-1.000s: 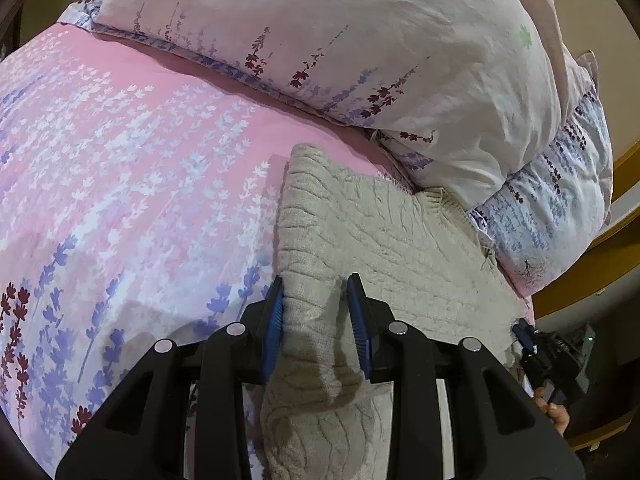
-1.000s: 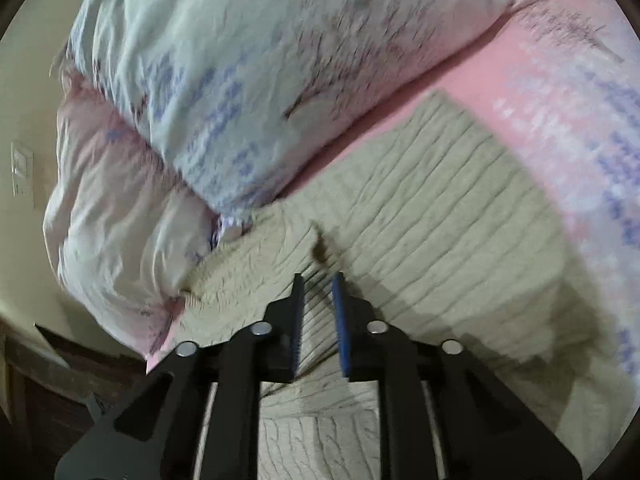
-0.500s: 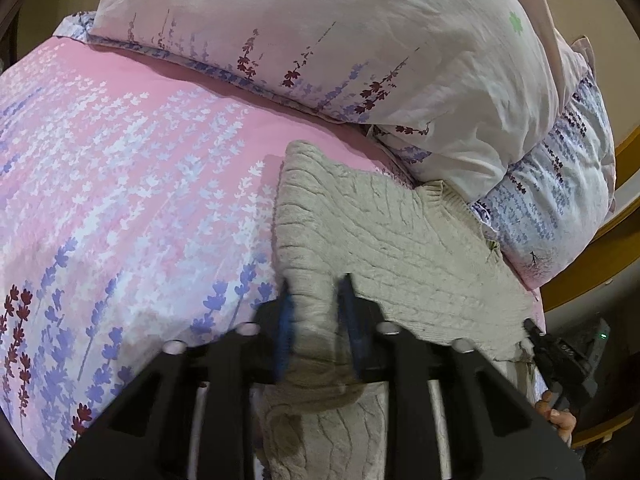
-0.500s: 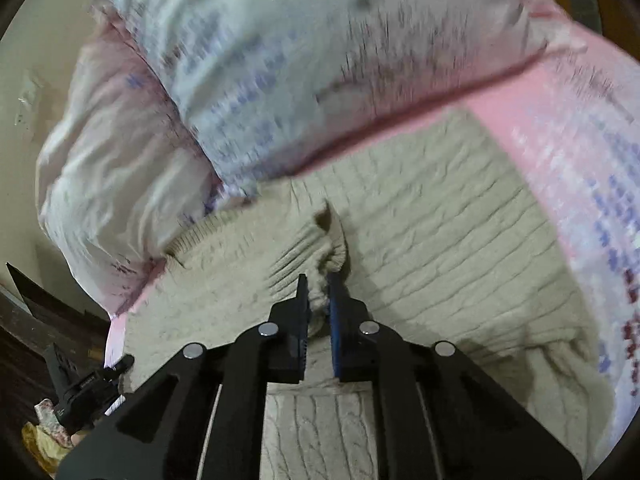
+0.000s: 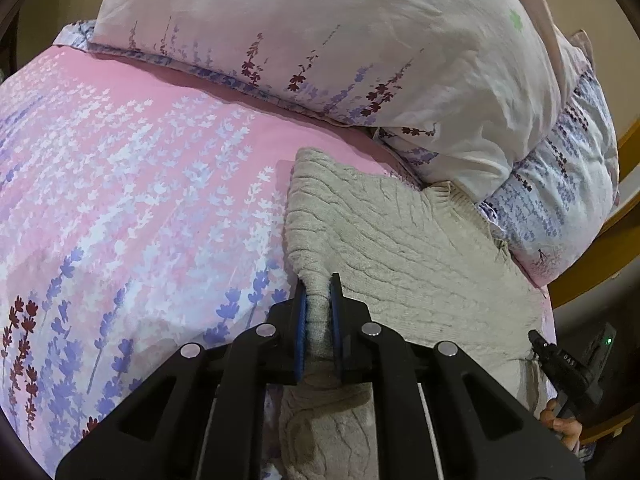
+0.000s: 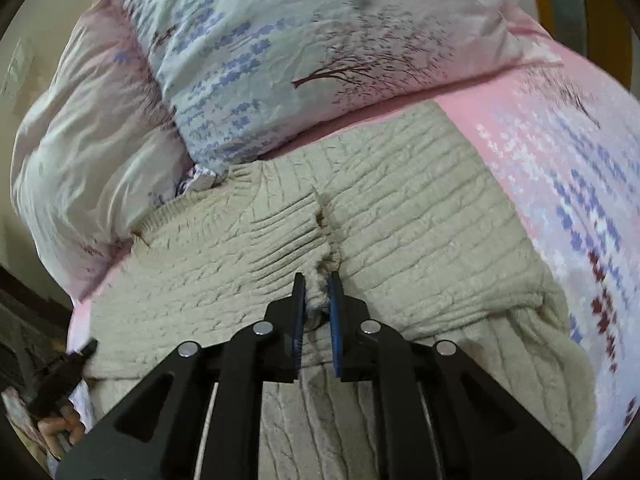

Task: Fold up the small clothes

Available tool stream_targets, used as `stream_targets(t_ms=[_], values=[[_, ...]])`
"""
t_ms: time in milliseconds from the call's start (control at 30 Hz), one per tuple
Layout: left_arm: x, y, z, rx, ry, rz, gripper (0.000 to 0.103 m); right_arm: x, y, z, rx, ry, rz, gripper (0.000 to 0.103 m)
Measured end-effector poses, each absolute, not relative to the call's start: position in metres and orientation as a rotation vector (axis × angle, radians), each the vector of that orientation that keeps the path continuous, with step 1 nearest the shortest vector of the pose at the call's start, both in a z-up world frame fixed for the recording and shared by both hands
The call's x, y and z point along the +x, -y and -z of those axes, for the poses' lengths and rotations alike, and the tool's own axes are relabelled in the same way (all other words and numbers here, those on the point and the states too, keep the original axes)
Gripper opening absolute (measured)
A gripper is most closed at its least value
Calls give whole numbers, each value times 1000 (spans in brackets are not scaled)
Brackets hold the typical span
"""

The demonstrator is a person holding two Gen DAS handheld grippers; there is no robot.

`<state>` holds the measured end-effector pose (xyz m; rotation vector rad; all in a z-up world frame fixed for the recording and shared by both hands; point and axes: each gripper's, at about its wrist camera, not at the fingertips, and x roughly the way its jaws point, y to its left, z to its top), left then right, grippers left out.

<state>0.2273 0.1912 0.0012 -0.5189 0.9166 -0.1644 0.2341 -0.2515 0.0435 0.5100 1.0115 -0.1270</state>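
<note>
A cream cable-knit sweater [image 5: 416,248] lies on a pink floral bedsheet [image 5: 132,184], its far edge against the pillows. My left gripper [image 5: 318,286] is shut on the sweater's left edge, with knit bunched between the blue pads. In the right wrist view my right gripper [image 6: 317,286] is shut on a raised fold of the sweater [image 6: 400,216] near its middle. The right gripper's tip [image 5: 538,340] shows at the sweater's right edge in the left wrist view. The left gripper's tip [image 6: 86,350] shows at the lower left in the right wrist view.
Two floral pillows [image 5: 360,40] are stacked at the head of the bed, just beyond the sweater; they also fill the top of the right wrist view [image 6: 280,60]. A wooden bed frame [image 5: 624,200] runs along the right side.
Both grippers have closed on the knit; the left was open around the edge a second ago. The right gripper moved along the sweater and pinched up a fold.
</note>
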Motion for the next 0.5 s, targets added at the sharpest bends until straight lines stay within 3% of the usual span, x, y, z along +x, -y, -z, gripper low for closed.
stream_targets(t_ms=[133, 200, 233, 267, 300, 333, 500], values=[[208, -197, -10, -525, -891, 196, 14, 216, 262, -55, 549, -982, 90, 45], [190, -201, -17, -509, -873, 209, 20, 200, 270, -66, 536, -965, 75, 52], [181, -204, -20, -503, -870, 217, 32, 190, 275, -71, 532, -957, 70, 54], [167, -207, -23, -508, -870, 229, 50, 178, 280, -76, 532, -952, 60, 57], [156, -209, -25, -517, -866, 239, 57, 166, 286, -80, 535, -951, 55, 58], [143, -210, -27, -523, -858, 250, 62, 157, 289, -82, 538, -952, 55, 59], [75, -205, -25, -522, -864, 308, 62, 97, 322, -87, 577, -984, 54, 59]])
